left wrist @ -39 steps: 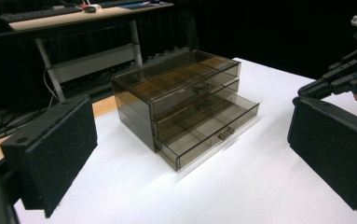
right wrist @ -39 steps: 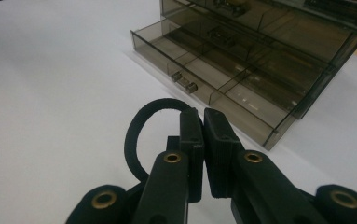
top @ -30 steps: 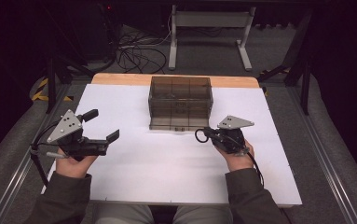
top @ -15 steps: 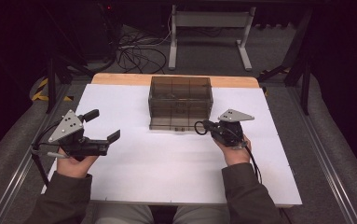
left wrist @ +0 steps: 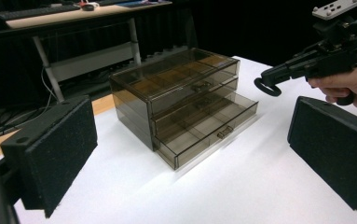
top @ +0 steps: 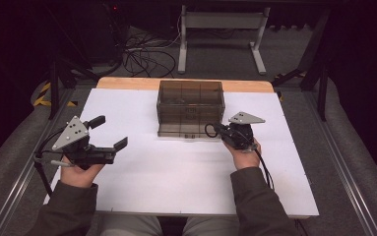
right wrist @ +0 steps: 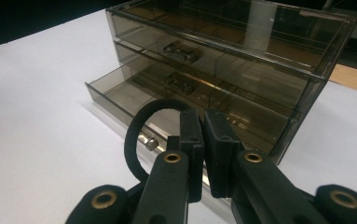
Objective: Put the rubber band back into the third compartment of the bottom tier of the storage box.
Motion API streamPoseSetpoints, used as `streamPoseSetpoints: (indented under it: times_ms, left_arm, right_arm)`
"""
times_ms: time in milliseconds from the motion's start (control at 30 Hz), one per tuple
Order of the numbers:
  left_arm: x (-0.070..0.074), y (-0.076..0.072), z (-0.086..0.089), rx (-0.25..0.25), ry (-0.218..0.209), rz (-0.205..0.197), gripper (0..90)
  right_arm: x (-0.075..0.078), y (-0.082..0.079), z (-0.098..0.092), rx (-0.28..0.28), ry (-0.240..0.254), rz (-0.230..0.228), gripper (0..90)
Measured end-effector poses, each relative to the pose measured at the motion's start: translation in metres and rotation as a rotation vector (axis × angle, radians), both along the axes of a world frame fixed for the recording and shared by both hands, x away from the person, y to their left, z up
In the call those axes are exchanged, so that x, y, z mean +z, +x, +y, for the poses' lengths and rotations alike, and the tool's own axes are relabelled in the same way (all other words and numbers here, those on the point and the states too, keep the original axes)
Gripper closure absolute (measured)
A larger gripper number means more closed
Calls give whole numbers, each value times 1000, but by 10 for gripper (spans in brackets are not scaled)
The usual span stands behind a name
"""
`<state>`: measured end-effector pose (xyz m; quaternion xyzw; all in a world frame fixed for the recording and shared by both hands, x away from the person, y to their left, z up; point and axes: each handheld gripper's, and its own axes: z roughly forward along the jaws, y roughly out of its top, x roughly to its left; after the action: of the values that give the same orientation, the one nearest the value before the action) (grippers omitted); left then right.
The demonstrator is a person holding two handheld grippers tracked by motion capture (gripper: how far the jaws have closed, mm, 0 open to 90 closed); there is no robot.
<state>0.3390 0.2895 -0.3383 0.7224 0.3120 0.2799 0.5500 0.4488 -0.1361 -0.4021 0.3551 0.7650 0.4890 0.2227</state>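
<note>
Sitting on one white table (top: 176,182): one smoky transparent drawer unit (top: 191,108), carrying three stacked drawers. Bottom drawer (left wrist: 209,128) standing pulled partly out; upper two drawers sitting flush with the case. One small handle showing on each drawer front.

Two grippers being held, one per hand.

Left gripper (top: 108,133): being held in the left hand (top: 78,172), low over the table, well apart from the drawer unit and to that unit's left in the high view. Jaws standing spread wide, nothing lying between the two black pads (left wrist: 55,149). Drawer unit appearing ahead of these jaws, framed in the gap between them, in the left gripper view.

Right gripper (right wrist: 203,140): being held in the right hand (top: 245,156), just in front of the drawer unit's front right corner. Jaws pressing together, pinching one black elastic ring (right wrist: 143,135) at its edge; loop standing out to the left of the jaws in the right gripper view. Ring hanging just before the open bottom drawer, above its front wall. Contact between ring and drawer: cannot tell.

Also carried: one grey three-cornered plate on top of each gripper, two in total.
</note>
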Motion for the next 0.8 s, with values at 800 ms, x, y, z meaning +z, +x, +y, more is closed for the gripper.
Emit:
streamPoseSetpoints:
  times_ms: [800]
  left_arm:
    - [-3,2,-1,-3,4,11,19]
  right_arm:
    - [-24,27,5,-122,8,-56,868]
